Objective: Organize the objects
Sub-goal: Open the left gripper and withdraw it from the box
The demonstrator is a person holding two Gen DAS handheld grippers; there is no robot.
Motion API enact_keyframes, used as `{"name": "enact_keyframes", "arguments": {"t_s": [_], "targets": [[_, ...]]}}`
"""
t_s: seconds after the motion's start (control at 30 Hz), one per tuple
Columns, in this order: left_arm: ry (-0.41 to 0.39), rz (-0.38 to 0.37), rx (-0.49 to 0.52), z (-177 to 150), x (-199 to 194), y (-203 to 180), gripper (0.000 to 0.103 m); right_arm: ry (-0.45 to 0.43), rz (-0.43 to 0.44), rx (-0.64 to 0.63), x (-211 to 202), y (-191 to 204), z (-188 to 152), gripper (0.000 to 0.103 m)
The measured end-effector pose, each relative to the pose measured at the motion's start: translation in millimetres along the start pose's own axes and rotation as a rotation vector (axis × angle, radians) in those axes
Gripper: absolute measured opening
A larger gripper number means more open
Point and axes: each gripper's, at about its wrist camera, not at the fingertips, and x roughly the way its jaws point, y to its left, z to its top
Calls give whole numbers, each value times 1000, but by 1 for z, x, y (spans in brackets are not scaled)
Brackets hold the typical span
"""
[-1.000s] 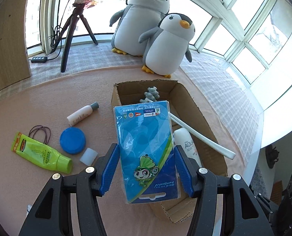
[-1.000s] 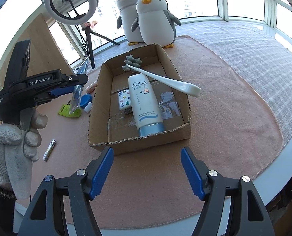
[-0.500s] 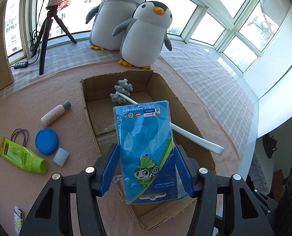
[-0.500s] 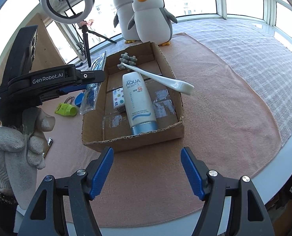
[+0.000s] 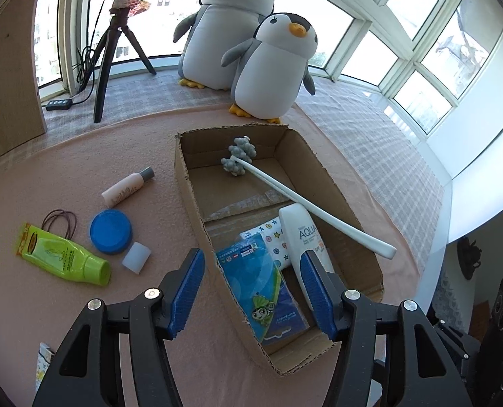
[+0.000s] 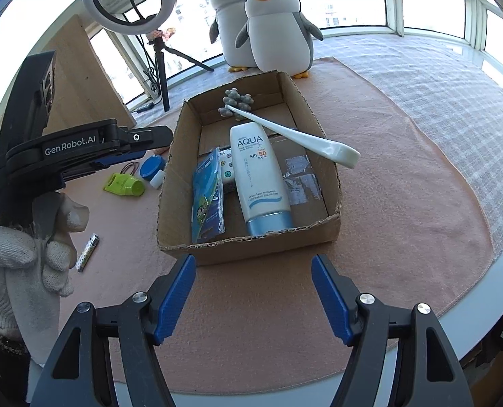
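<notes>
We have the blue packet (image 5: 258, 285), sunscreen tube (image 6: 256, 173) and long-handled brush (image 5: 305, 200) in the cardboard box (image 6: 322, 132). On the desk (image 5: 82, 156) remain the green tube (image 5: 61, 257), blue lid (image 5: 111, 232) and small bottle (image 5: 127, 186). Both jaws are spread, empty.

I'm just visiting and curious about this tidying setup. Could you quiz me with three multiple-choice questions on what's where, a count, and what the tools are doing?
1. Where is the blue packet?
A on the mat
B inside the cardboard box
C between the fingers

2. How many plush penguins stand behind the box?
A one
B two
C three

3. The left gripper is:
A open, empty
B shut on the packet
C shut on a bottle

Answers: 1 B, it leans against the box's left wall. 2 B, two stand side by side. 3 A, its fingers are spread with nothing gripped.
</notes>
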Motion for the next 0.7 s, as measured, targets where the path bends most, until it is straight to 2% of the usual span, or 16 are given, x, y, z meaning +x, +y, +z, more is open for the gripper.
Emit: {"name": "enact_keyframes", "arguments": {"t_s": [0.2,0.7], "targets": [[-7,41,-61,-21,-19,42,63,13,23,-40,8,19,6,67],[-17,185,-247,-100,-79,163,63,24,119,-176,29,89,36,67]]}}
